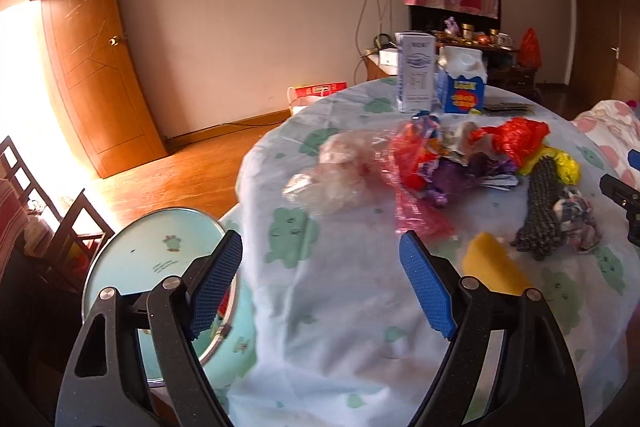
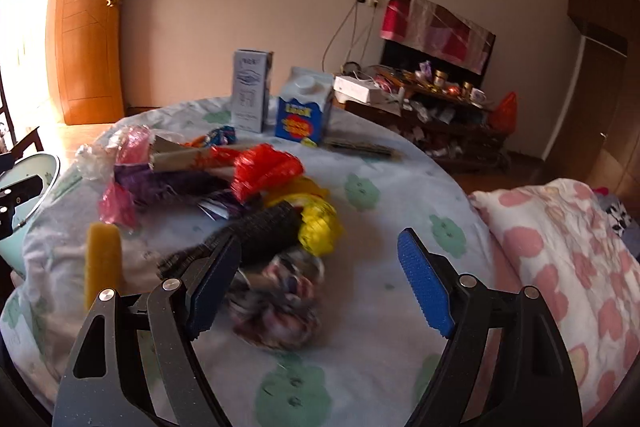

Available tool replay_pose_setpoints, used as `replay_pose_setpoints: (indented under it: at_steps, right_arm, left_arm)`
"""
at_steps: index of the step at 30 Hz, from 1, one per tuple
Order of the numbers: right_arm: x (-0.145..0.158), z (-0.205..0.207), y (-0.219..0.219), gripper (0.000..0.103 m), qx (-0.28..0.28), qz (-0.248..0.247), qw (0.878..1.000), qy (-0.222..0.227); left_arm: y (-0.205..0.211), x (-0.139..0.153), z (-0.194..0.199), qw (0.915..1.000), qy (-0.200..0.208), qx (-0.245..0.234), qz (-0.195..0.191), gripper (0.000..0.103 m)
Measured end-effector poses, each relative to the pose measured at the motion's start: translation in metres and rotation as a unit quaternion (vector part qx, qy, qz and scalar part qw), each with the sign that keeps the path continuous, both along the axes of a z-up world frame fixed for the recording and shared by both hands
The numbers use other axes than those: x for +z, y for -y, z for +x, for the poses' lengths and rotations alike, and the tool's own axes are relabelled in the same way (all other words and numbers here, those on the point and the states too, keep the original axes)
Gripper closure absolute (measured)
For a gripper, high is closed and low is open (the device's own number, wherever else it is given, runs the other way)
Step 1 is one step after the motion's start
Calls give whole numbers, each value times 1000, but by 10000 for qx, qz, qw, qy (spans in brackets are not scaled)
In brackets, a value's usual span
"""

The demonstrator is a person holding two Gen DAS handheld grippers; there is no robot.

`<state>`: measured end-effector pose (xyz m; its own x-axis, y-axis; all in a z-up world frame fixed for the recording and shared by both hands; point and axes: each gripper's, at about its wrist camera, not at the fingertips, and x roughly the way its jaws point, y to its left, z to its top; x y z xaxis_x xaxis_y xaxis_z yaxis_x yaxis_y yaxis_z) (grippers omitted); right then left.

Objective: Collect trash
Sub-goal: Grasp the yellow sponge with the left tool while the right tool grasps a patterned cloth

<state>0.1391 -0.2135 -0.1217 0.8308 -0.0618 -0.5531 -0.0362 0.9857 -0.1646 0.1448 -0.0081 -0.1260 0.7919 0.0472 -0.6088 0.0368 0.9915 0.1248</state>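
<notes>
A heap of trash lies on the round table's green-patterned white cloth [image 1: 320, 347]: a clear plastic bag [image 1: 332, 171], red wrappers [image 1: 412, 155], a red bag [image 2: 264, 167], a yellow bag [image 2: 320, 227], a black textured piece [image 2: 264, 231], a crumpled patterned wrapper [image 2: 276, 299] and a yellow block [image 1: 496, 267]. My left gripper [image 1: 322, 243] is open over bare cloth, short of the clear bag. My right gripper [image 2: 320, 239] is open too, its left finger just beside the patterned wrapper and the black piece. Nothing is held. A pale blue round bin [image 1: 132, 259] stands at the table's left edge.
A grey-white carton [image 1: 416, 75] and a blue milk carton [image 1: 464, 83] stand upright at the table's far side. Pink-flowered bedding [image 2: 560, 247] borders the table on the right. A dark chair [image 1: 60, 227] and a wooden door [image 1: 92, 59] are at left, a cluttered shelf [image 2: 440, 99] behind.
</notes>
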Motion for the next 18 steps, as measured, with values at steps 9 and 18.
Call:
replay_pose_setpoints:
  at_steps: [9, 18]
  right_arm:
    - [-26, -26, 47, 24, -458, 381, 9982, 13]
    - [-35, 5, 35, 30, -49, 1025, 9939, -397]
  left_arm:
    - [76, -15, -13, 9975, -158, -692, 12, 21]
    - [89, -42, -3, 9885, -829, -1217, -347, 76]
